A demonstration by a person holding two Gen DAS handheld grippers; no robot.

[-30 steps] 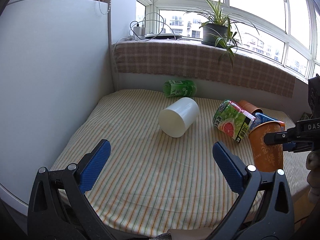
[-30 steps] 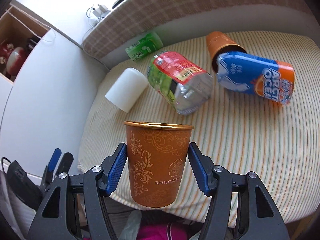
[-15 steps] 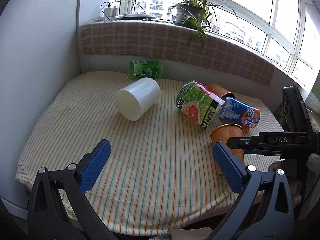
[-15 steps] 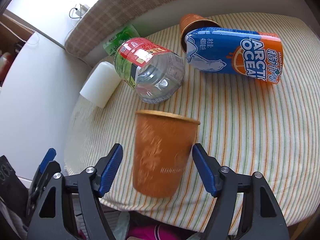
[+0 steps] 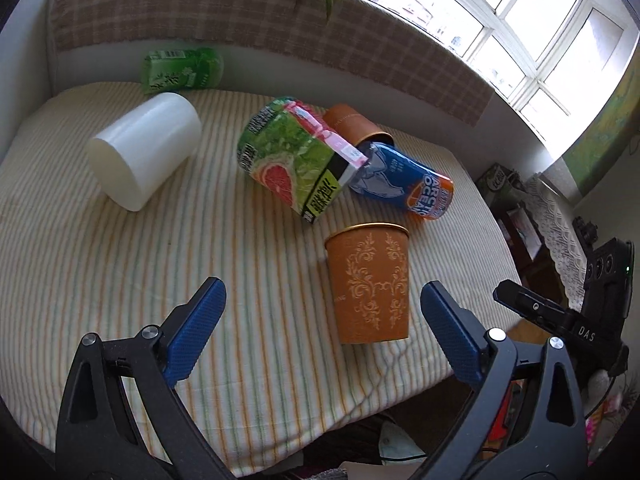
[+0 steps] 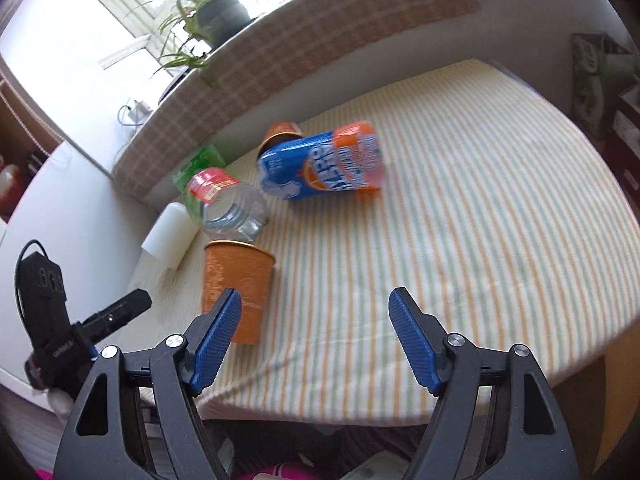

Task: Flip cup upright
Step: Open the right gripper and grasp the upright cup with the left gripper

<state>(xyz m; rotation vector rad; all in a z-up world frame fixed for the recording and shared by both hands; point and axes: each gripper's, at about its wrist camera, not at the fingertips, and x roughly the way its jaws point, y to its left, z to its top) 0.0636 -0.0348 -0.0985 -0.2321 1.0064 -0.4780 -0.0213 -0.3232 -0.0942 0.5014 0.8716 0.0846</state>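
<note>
An orange paper cup with a gold pattern stands upright on the striped cloth near the front edge; it also shows in the right wrist view. My left gripper is open and empty, with the cup just ahead between its fingers. My right gripper is open and empty, drawn back to the right of the cup. A second orange cup lies on its side behind the bottles. A white cup lies on its side at the left.
A green grapefruit bottle and a blue Arctic Ocean bottle lie behind the upright cup. A green tea bottle lies against the back wall. The striped table ends just before the grippers. A potted plant stands on the sill.
My right gripper set the orange cup down upright, opened and pulled back to the right. My left gripper swung right and tilted down toward the cup.
</note>
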